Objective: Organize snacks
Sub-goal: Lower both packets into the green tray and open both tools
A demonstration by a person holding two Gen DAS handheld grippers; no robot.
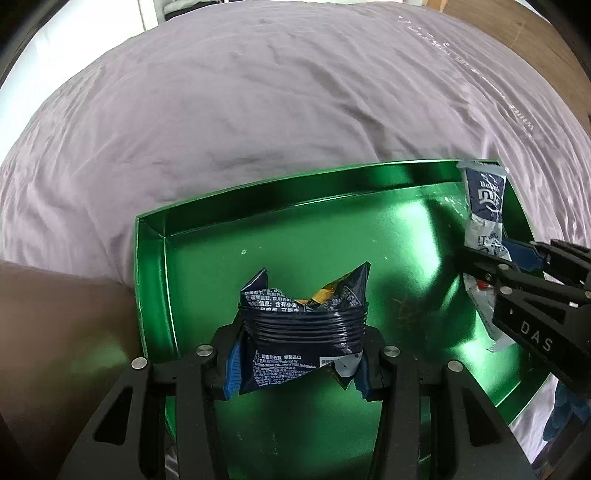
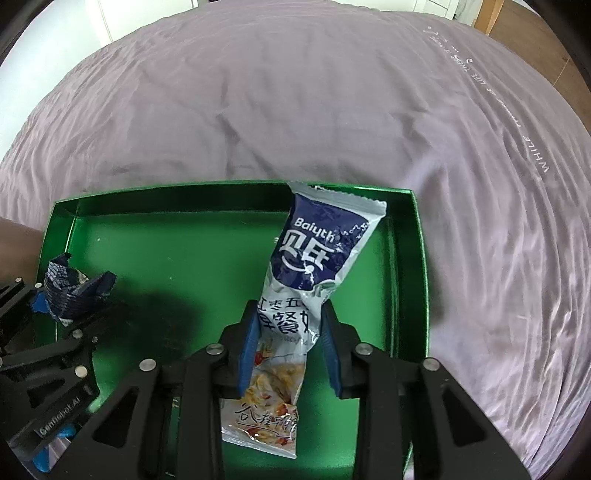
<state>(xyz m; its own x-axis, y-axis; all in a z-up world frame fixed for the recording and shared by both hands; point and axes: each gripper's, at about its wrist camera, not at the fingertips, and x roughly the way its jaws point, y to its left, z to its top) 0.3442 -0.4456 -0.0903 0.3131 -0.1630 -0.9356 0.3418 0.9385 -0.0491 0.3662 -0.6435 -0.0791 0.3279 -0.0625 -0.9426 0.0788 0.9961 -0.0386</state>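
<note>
A shiny green tray (image 1: 295,186) lies on a bed. My left gripper (image 1: 303,332) is shut on a crumpled dark blue snack packet (image 1: 303,317), held just above the tray's near left part; the right wrist view shows this packet (image 2: 74,288) at the tray's left edge. My right gripper (image 2: 290,306) has its blue pads against the squeezed waist of a long white-and-blue sachet (image 2: 317,251). The sachet's top leans on the tray's far rim and its lower end rests on the tray (image 2: 184,258) floor. In the left wrist view the sachet (image 1: 484,199) stands in the far right corner.
A wrinkled mauve bedsheet (image 1: 258,92) surrounds the tray on all far sides. A person's forearm (image 1: 55,314) lies left of the tray. Wooden floor (image 1: 517,29) shows beyond the bed at the top right.
</note>
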